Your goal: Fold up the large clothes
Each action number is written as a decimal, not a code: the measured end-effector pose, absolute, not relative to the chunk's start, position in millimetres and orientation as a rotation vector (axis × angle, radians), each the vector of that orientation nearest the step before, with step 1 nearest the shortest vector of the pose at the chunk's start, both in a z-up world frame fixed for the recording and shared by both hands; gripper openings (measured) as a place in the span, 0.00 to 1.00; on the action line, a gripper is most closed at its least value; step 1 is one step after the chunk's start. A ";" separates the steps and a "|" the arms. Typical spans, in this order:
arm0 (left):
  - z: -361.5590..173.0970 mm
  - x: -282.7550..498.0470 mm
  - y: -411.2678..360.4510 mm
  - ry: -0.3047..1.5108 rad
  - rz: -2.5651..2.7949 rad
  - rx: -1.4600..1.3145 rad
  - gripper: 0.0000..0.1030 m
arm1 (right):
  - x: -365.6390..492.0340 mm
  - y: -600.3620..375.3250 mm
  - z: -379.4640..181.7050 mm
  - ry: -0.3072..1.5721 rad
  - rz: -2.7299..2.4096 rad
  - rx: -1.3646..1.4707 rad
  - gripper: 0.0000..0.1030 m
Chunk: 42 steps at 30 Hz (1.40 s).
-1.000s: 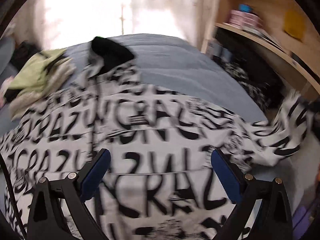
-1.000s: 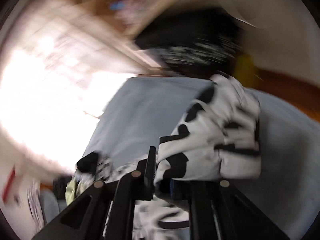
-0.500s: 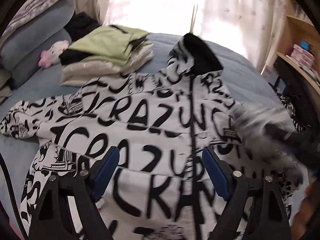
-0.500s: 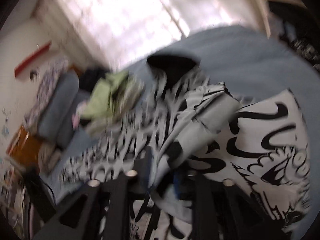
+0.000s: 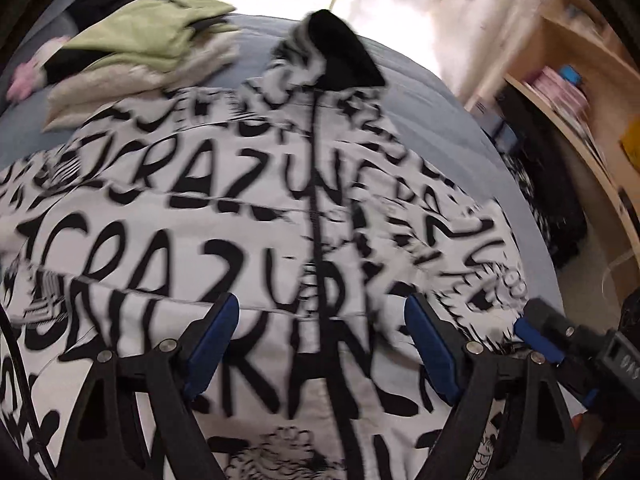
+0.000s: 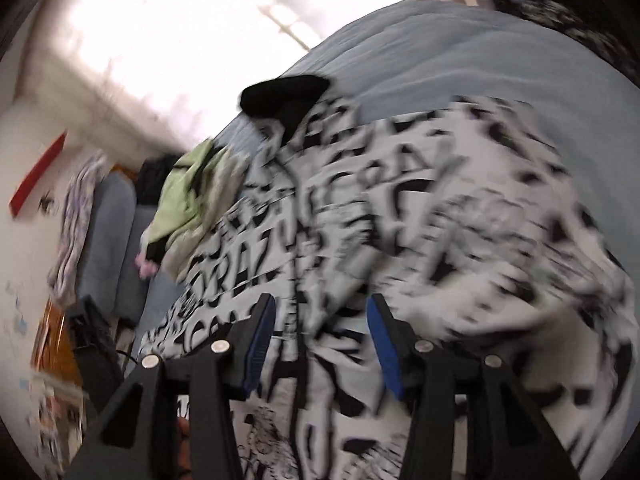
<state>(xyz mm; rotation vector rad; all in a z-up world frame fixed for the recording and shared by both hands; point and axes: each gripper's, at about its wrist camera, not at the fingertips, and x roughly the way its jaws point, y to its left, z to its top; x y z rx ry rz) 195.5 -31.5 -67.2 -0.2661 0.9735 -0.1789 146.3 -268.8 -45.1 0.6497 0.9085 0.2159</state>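
Two tools hover over one black-and-white lettered jacket spread flat on the bed. Left tool stands wide, gripping nothing, jacket just ahead and below. Right tool is opening, pads off the cloth beneath it.

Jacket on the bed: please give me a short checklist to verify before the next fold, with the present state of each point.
1. Jacket lies spread on the bed, front up: ok.
2. Left gripper open, nothing between its pads: ok.
3. Right gripper opening, free of cloth: ok.
4. Right sleeve lies flat: cannot tell, blurred.
5. Folded clothes clear of the jacket: not ok, they touch its shoulder.
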 end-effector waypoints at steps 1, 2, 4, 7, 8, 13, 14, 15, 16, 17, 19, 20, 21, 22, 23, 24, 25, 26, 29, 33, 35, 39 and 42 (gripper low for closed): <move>-66.9 197.4 -40.6 0.979 -0.199 -0.237 0.81 | 141.6 -274.7 -47.7 0.910 0.191 0.660 0.47; -66.3 199.8 -49.5 0.983 -0.222 -0.208 0.81 | 135.2 -282.7 -52.7 0.916 0.163 0.674 0.47; -68.9 204.4 -66.7 0.995 -0.242 -0.146 0.81 | 126.2 -297.3 -62.3 0.932 0.136 0.715 0.47; -77.4 214.7 -89.5 1.020 -0.258 -0.072 0.81 | 116.9 -315.1 -72.4 0.934 0.111 0.768 0.47; -81.4 219.0 -96.0 1.032 -0.259 -0.046 0.81 | 115.6 -317.8 -73.9 0.931 0.104 0.773 0.47; -104.9 238.9 -131.0 1.089 -0.250 0.100 0.81 | 112.6 -325.8 -79.0 0.931 0.082 0.770 0.47; -108.8 241.3 -137.0 1.093 -0.238 0.137 0.81 | 111.1 -327.2 -79.9 0.932 0.079 0.767 0.47; -112.5 243.4 -143.2 1.093 -0.229 0.170 0.81 | 110.1 -327.9 -80.6 0.931 0.078 0.764 0.47; -115.3 245.1 -150.1 1.086 -0.228 0.205 0.63 | 111.1 -326.3 -81.0 0.930 0.076 0.762 0.47; -116.8 245.7 -156.4 1.071 -0.234 0.242 0.41 | 110.4 -326.8 -82.0 0.930 0.075 0.760 0.47; -118.7 249.6 -167.1 1.072 -0.215 0.319 0.09 | 108.8 -327.8 -84.4 0.933 0.071 0.766 0.47; -111.6 250.1 -167.7 1.042 -0.212 0.301 0.08 | 107.3 -328.9 -85.2 0.932 0.071 0.771 0.47; -102.7 249.7 -167.3 1.008 -0.218 0.287 0.06 | 106.1 -329.4 -85.6 0.931 0.072 0.774 0.47; -89.2 248.1 -165.3 0.954 -0.216 0.270 0.06 | 104.5 -330.1 -84.9 0.925 0.072 0.772 0.47; -73.0 243.6 -159.3 0.890 -0.209 0.239 0.06 | 103.0 -330.6 -83.8 0.919 0.071 0.767 0.47; -54.4 240.2 -150.8 0.820 -0.210 0.186 0.06 | 101.3 -331.0 -81.9 0.909 0.067 0.759 0.47; -41.3 238.1 -142.7 0.769 -0.211 0.136 0.06 | 99.2 -331.9 -78.7 0.893 0.063 0.748 0.47; -28.1 235.3 -130.4 0.715 -0.200 0.078 0.06 | 98.1 -332.1 -76.4 0.880 0.061 0.741 0.47; -19.8 233.1 -93.0 0.665 -0.135 -0.046 0.11 | 93.2 -334.1 -70.9 0.855 0.050 0.718 0.47; -75.6 249.2 -36.2 0.904 -0.114 -0.257 0.35 | 95.8 -330.9 -76.1 0.905 0.027 0.681 0.47; -102.3 252.5 -14.7 1.011 -0.117 -0.345 0.35 | 97.7 -329.6 -79.5 0.942 0.020 0.672 0.47; -121.2 262.7 16.4 1.077 -0.125 -0.428 0.41 | 106.2 -334.7 -70.7 0.978 0.031 0.635 0.54; -115.8 274.2 27.5 1.060 -0.128 -0.445 0.60 | 124.1 -347.8 -56.2 0.973 0.022 0.616 0.73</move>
